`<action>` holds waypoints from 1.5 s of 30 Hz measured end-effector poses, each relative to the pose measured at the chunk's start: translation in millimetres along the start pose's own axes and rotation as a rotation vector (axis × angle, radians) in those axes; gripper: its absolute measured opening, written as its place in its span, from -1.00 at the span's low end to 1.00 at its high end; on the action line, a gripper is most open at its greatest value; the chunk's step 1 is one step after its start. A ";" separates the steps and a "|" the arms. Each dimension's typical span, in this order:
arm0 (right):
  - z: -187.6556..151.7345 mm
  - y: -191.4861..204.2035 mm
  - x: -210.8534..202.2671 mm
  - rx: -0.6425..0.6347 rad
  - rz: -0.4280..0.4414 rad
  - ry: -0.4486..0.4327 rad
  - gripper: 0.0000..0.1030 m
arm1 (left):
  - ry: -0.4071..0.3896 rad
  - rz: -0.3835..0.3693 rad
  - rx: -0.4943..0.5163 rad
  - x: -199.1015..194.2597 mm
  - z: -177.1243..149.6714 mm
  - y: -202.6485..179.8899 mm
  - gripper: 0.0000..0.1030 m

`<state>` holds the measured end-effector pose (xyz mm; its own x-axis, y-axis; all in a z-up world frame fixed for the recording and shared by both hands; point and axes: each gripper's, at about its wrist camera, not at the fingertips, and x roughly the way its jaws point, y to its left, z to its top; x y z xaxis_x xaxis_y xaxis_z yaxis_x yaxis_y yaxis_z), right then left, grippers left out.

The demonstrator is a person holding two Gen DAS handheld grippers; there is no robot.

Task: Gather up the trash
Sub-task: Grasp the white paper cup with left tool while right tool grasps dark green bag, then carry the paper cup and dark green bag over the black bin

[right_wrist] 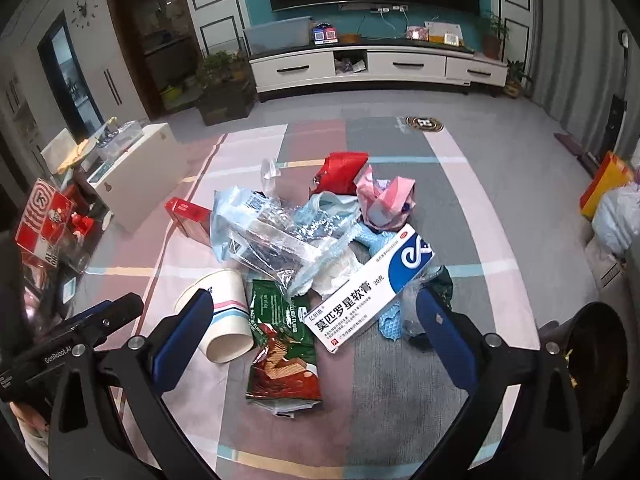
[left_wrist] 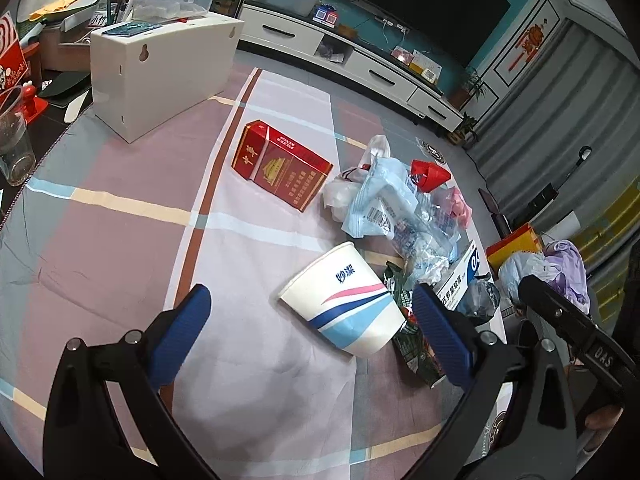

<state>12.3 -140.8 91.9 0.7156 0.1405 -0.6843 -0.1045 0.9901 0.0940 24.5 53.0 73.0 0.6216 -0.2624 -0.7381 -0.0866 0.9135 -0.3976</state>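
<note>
A pile of trash lies on the checked tablecloth [left_wrist: 120, 240]. A white paper cup [left_wrist: 348, 304] lies on its side; it also shows in the right wrist view [right_wrist: 224, 320]. Near it are a green snack wrapper [right_wrist: 280, 344], a white and blue medicine box [right_wrist: 372, 284], clear plastic bags [right_wrist: 272, 240], a pink bag [right_wrist: 384, 200], a red wrapper [right_wrist: 340, 172] and a red cigarette box [left_wrist: 280, 168]. My left gripper [left_wrist: 312, 340] is open, jaws either side of the cup, just short of it. My right gripper [right_wrist: 316, 344] is open above the wrapper and medicine box.
A white box [left_wrist: 160, 68] stands at the back left of the table, with a clear plastic cup [left_wrist: 14, 144] beyond the left edge. A dark round bin [right_wrist: 596, 352] sits at the right. A TV cabinet [right_wrist: 380, 68] stands across the room.
</note>
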 end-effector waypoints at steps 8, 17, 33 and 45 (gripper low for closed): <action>9.0 -36.3 -1.0 0.078 0.043 -0.020 0.73 | 0.024 -0.056 0.018 4.3 -7.0 -13.0 0.94; 6.5 -76.6 26.3 0.175 0.111 0.026 0.54 | 0.093 -0.013 0.018 39.1 -16.2 -27.5 0.94; -13.0 -105.5 69.5 0.188 0.017 0.167 0.00 | 0.114 0.014 -0.091 75.2 -17.6 -39.0 0.93; -18.3 -102.1 57.0 0.150 0.005 0.131 -0.28 | 0.081 0.158 -0.055 79.4 -28.5 -55.3 0.22</action>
<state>51.1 -233.9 30.1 0.6186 0.1530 -0.7707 0.0034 0.9803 0.1973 56.5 -27.3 20.9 0.5319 -0.1429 -0.8347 -0.2225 0.9275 -0.3005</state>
